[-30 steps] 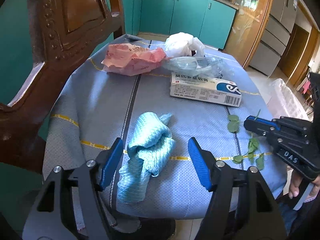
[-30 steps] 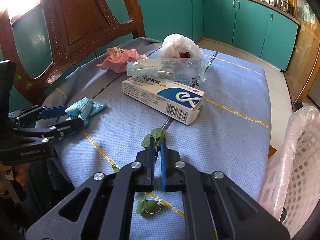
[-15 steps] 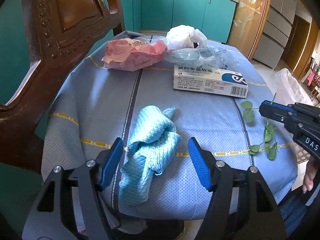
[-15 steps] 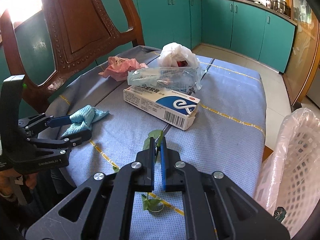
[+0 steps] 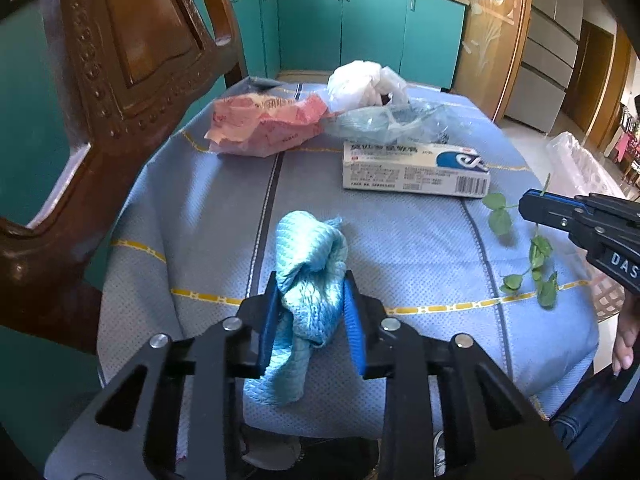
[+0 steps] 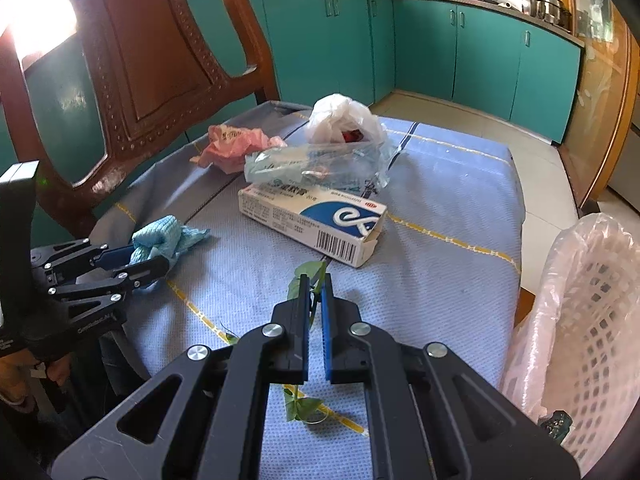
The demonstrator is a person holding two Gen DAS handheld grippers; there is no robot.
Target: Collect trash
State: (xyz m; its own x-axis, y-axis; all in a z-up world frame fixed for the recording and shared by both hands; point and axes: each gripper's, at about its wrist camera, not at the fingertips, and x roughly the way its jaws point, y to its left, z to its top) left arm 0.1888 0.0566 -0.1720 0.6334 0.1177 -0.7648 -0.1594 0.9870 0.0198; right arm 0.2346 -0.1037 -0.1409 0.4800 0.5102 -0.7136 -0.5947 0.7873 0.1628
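- Left gripper (image 5: pixel 310 316): jaws have just been closing and now squeeze the crumpled blue cloth (image 5: pixel 308 292) from both sides; the wad bulges up between the blue pads, its tail trailing toward the near edge of the tabletop (image 5: pixel 192 216).
- Cloth looks soft, waffle-textured, loosely knotted. It seems to rest on the tabletop, not yet lifted.
- Right gripper (image 6: pixel 315 292): jaws clenched on the thin stem of a leafy sprig (image 5: pixel 536 256). Leaves show past the tips and below the jaws; the left view shows the sprig dangling, its lower leaves near or on the tabletop — cannot tell which.
- Step in hand, as I judge it: both pieces gripped, pickup just secured, carry not begun.
- Next move likely calls for a lift clear of the tabletop, then a swing to the lined white basket (image 6: pixel 592 320) just beside the tabletop's right edge. The sprig is limp and held by little; a slow carry seems wise.
- Farther out, untouched: white-and-blue carton (image 6: pixel 312 224) mid-tabletop, a clear plastic wrapper (image 6: pixel 316 164) touching its far side, a white plastic bag (image 6: pixel 344 120) behind, crumpled pink paper (image 5: pixel 264 128) to the left.
- Wooden chair back (image 5: pixel 120 80) stands at the left edge; teal cabinets beyond.
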